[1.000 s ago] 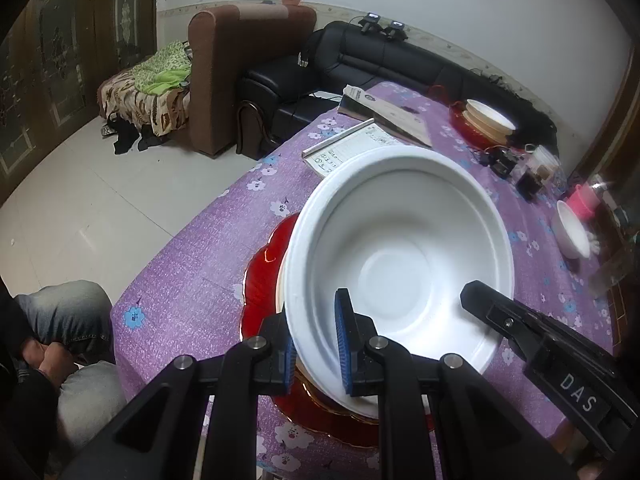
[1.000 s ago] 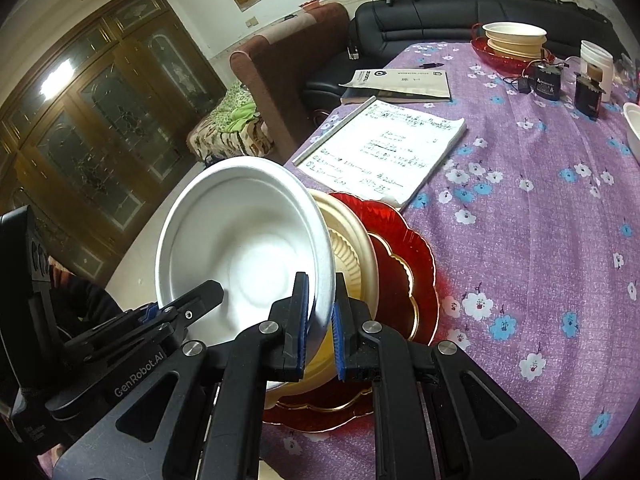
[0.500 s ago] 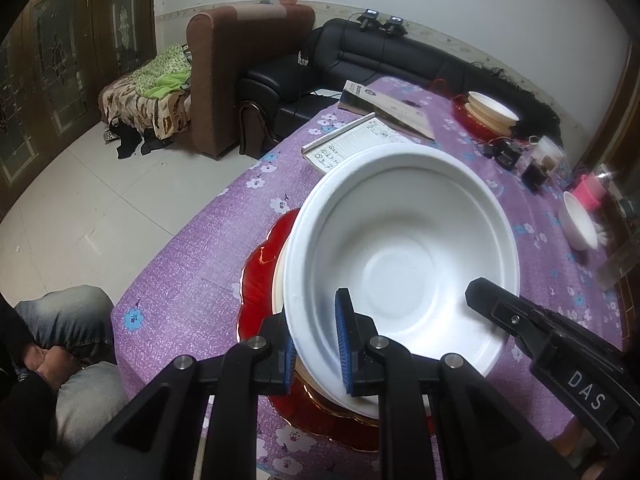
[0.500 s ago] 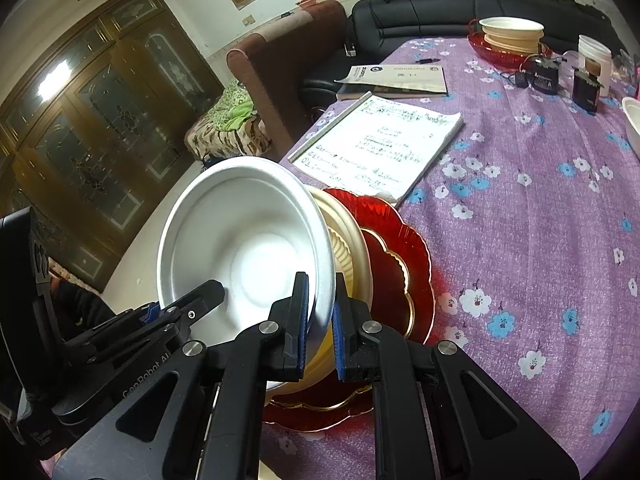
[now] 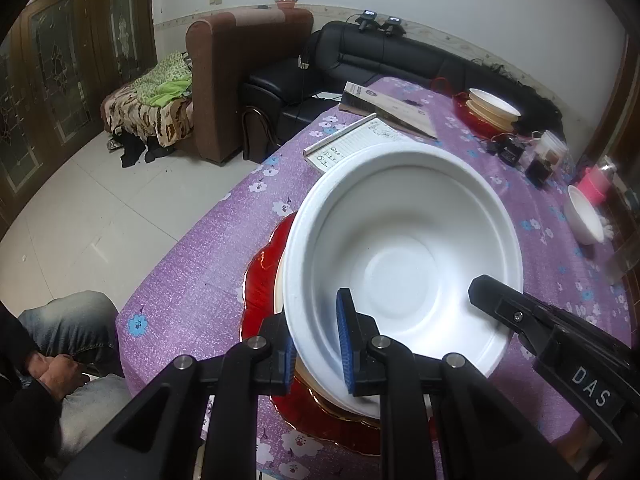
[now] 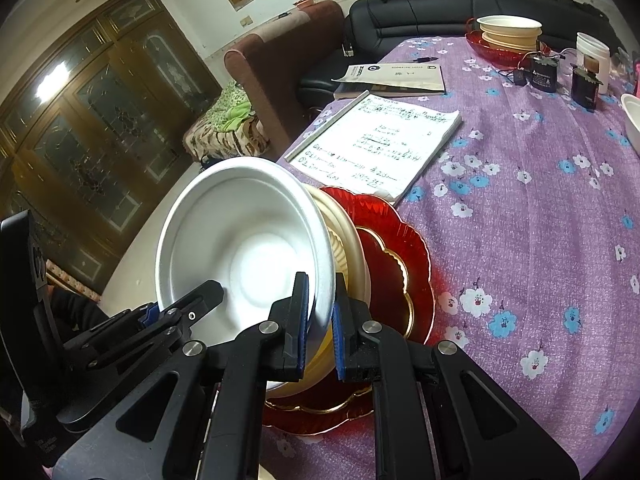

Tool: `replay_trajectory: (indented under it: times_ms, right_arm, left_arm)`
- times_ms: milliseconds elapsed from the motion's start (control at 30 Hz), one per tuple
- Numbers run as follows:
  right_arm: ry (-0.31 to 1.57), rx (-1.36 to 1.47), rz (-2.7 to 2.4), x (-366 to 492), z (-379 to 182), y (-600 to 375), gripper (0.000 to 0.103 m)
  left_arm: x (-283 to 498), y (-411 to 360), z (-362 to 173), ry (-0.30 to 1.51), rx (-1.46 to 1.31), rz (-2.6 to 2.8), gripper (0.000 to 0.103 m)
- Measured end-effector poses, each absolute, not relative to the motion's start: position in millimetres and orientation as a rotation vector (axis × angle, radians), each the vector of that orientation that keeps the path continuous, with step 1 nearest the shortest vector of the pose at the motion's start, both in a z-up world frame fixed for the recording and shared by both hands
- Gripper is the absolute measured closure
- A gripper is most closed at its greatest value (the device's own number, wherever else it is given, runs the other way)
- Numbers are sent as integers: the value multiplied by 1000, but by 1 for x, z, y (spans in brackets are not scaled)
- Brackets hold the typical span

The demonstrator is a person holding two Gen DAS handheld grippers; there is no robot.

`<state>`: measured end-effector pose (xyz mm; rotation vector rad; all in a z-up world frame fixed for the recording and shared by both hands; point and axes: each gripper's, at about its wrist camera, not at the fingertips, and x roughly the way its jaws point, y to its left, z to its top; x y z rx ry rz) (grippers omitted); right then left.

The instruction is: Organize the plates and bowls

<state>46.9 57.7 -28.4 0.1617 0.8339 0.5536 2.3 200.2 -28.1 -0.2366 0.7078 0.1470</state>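
Observation:
A white bowl [image 5: 404, 256] sits tilted on a cream plate [image 6: 352, 248], which lies on a red plate [image 6: 404, 264] on the purple table. My left gripper [image 5: 318, 346] is shut on the bowl's near rim. My right gripper [image 6: 320, 320] is shut on the bowl's rim on the opposite side, and the bowl [image 6: 248, 248] shows there too. The right gripper also shows in the left wrist view [image 5: 496, 300]. The left gripper also shows in the right wrist view [image 6: 176, 308].
An open notebook [image 6: 380, 144] and a booklet [image 6: 394, 76] lie behind the stack. A second red plate with cream bowls [image 6: 508, 34] stands at the far end, near black boxes [image 6: 544, 72]. A small white bowl [image 5: 584, 218] stands at the right. The table edge and floor are left.
The view has drawn slightly back and up from the table; the bowl stays gripped by both grippers above the cream and red plates.

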Motion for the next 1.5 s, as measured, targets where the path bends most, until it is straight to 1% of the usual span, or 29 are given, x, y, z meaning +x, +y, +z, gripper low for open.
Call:
replay_trajectory:
  times_ms: [667,933,1167,1233,1400,1500]
  right_arm:
    - [813,132,526,46,-28,61,93]
    - [752,187,517,41,-13,41,92]
    - [784,230,495,51,-20,25,92]
    - [788,238,488,52,-21,19,92]
    - [781,260,464,57,-20,-2,92]
    - [771,288,441,62,-19,-21,92]
  left_arm:
    - [-1,197,-20,652,-163,226,85]
    - [-4,196,-16,642,-162,238,85]
    - [-7,191,-10,627,-147,252,84]
    - [-8,189,-7,621,-145,250,82]
    - [-8,173,6,582,-107,260,60]
    - [-6,157,16,557,-77,250,57]
